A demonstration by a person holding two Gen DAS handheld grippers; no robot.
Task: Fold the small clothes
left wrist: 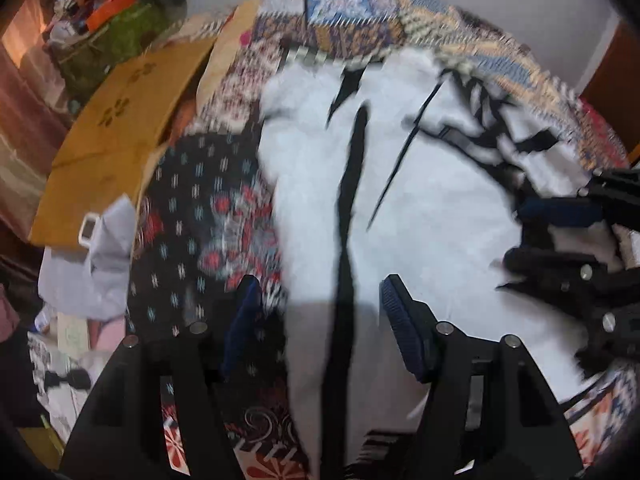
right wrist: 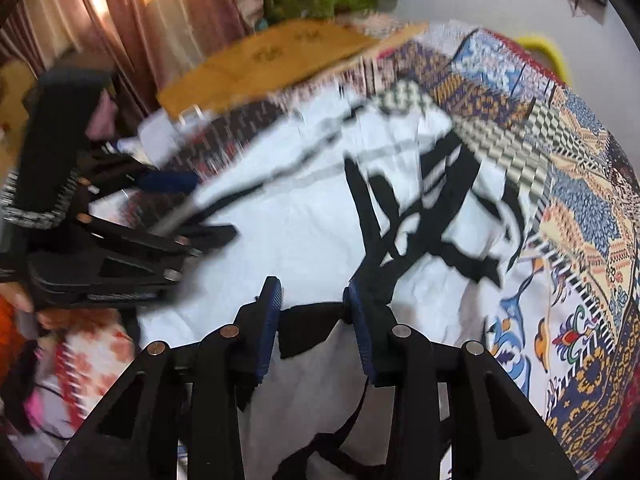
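At far left a cardboard sheet [left wrist: 120, 120] lies on the patterned bedspread [left wrist: 352, 28]. Next comes our left claw [left wrist: 318, 296], its jaws spread apart, with the white garment with black stripes [left wrist: 432, 216] passing between them; we cannot tell whether they touch the cloth. The garment lies crumpled across the middle of the bed. Further right, our right claw [right wrist: 310, 294] stands partly apart, a black patch of the same garment lying between its blue pads [right wrist: 358, 320].

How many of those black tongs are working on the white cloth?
2: the left tongs over the white cloth near its black stripe, the right tongs at its black-trimmed edge.
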